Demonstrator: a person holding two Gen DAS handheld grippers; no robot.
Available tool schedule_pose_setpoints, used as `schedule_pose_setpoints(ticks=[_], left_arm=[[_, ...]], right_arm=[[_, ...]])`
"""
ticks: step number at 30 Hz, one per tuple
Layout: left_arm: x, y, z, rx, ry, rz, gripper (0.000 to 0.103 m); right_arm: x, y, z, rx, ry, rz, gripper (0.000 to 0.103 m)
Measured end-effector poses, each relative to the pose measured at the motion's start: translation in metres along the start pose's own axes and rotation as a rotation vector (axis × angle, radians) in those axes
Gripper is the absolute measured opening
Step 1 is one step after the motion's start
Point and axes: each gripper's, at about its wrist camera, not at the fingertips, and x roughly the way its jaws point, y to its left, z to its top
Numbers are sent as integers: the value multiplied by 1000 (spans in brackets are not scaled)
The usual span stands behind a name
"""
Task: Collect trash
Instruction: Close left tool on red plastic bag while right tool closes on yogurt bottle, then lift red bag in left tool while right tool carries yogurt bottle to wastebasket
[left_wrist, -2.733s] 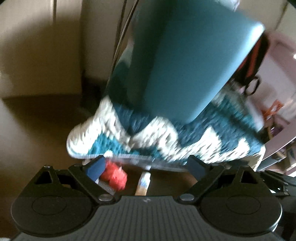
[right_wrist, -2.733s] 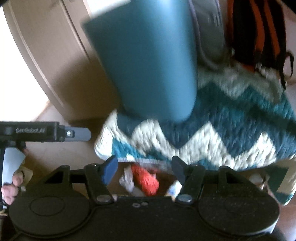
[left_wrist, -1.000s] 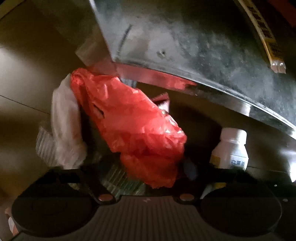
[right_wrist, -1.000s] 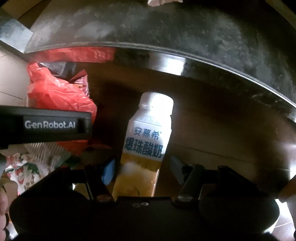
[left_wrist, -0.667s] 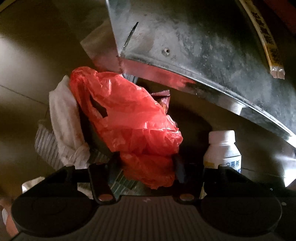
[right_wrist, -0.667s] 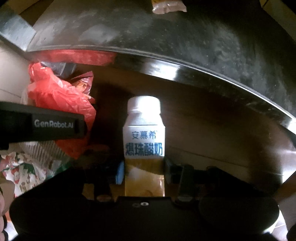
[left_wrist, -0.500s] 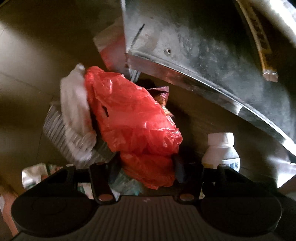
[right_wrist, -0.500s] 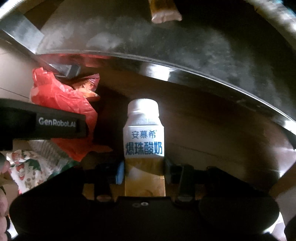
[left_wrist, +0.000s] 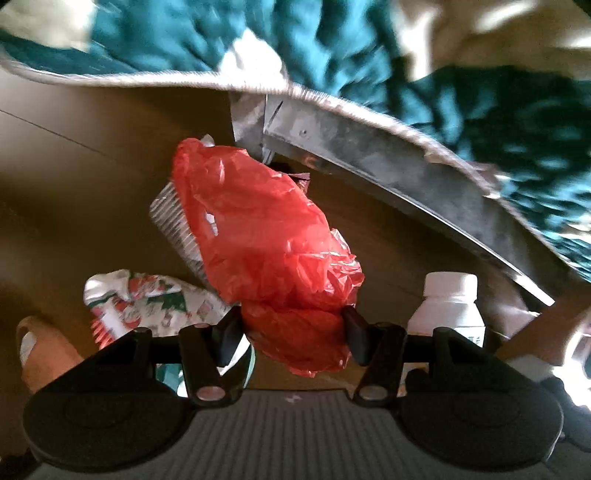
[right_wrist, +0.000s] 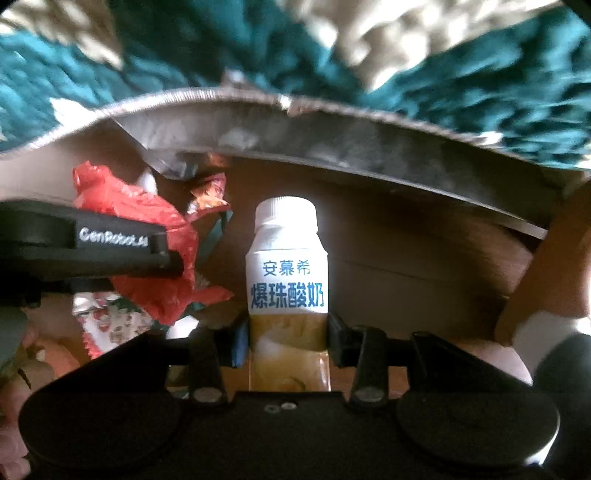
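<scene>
My left gripper (left_wrist: 291, 332) is shut on a crumpled red plastic bag (left_wrist: 258, 236), which stands up above the fingers. My right gripper (right_wrist: 286, 341) is shut on a white-capped yoghurt drink bottle (right_wrist: 287, 266) with blue Chinese lettering, held upright. The bottle also shows at the right of the left wrist view (left_wrist: 448, 306). The red bag and the left gripper's body show at the left of the right wrist view (right_wrist: 147, 240).
A ribbed clear plastic tray (left_wrist: 173, 221), a Christmas-print wrapper (left_wrist: 147, 299) and a small snack wrapper (right_wrist: 208, 194) lie on the brown floor. A metal frame edge (left_wrist: 388, 177) under a teal and white blanket (left_wrist: 480, 92) hangs above.
Both grippers closed on their items and have pulled back from under the frame. The blanket's edge has come into view at the top.
</scene>
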Motion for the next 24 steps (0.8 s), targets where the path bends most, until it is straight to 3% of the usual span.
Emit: schedule_pose_setpoints(ticks=[4,13,24], left_arm=[[-44,-1,-18,-3,-27,-15,57],[-140,-3,-64,56,-169,-72,57],[-274,-12,-108,130,-429,-188,57]], right_arm=[[-44,-2,-12,-1,-59,28,40],[-151,10,-43,-40,-223,83,40],[-274,18,-79,-104,-492,122,40]])
